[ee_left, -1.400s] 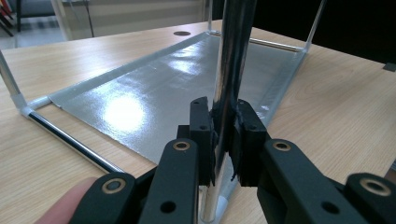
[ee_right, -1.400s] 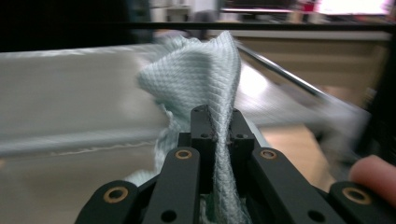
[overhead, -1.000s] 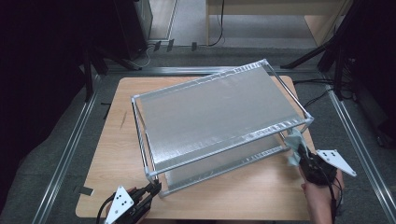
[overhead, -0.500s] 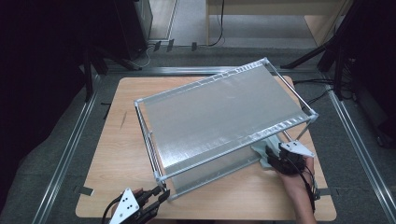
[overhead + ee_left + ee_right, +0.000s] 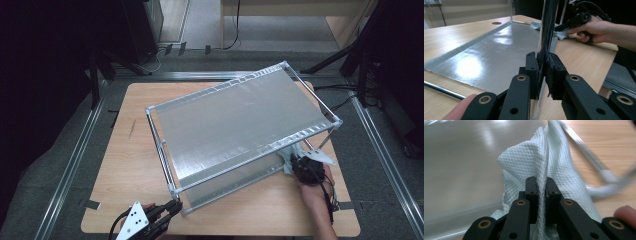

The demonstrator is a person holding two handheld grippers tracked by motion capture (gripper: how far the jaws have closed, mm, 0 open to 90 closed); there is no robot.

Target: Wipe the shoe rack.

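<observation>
A two-tier metal rack (image 5: 240, 115) stands askew on the wooden table (image 5: 135, 165). My left gripper (image 5: 176, 205) sits at the rack's near left corner, shut on the upright corner post (image 5: 546, 30). Its pads (image 5: 532, 67) clamp the post from both sides, and the jaws have just closed tighter. My right gripper (image 5: 295, 162) is at the rack's near right end, shut on a pale green waffle-weave cloth (image 5: 524, 162). The cloth bunches against the shiny lower shelf (image 5: 491, 52), and these jaws have also just closed tighter. The left gripper view shows the right gripper (image 5: 574, 21) with the cloth (image 5: 560, 35) beyond the post.
The table's front edge runs close under both hands. Metal floor rails (image 5: 75, 160) flank the table left and right. Dark stands and cables (image 5: 350, 95) lie behind and to the right. A thin rack rod (image 5: 584, 147) crosses the table beside the cloth.
My right gripper has moved left and down with the cloth, from outside the rack's right corner to the lower shelf's end. The left gripper stayed at the corner post.
</observation>
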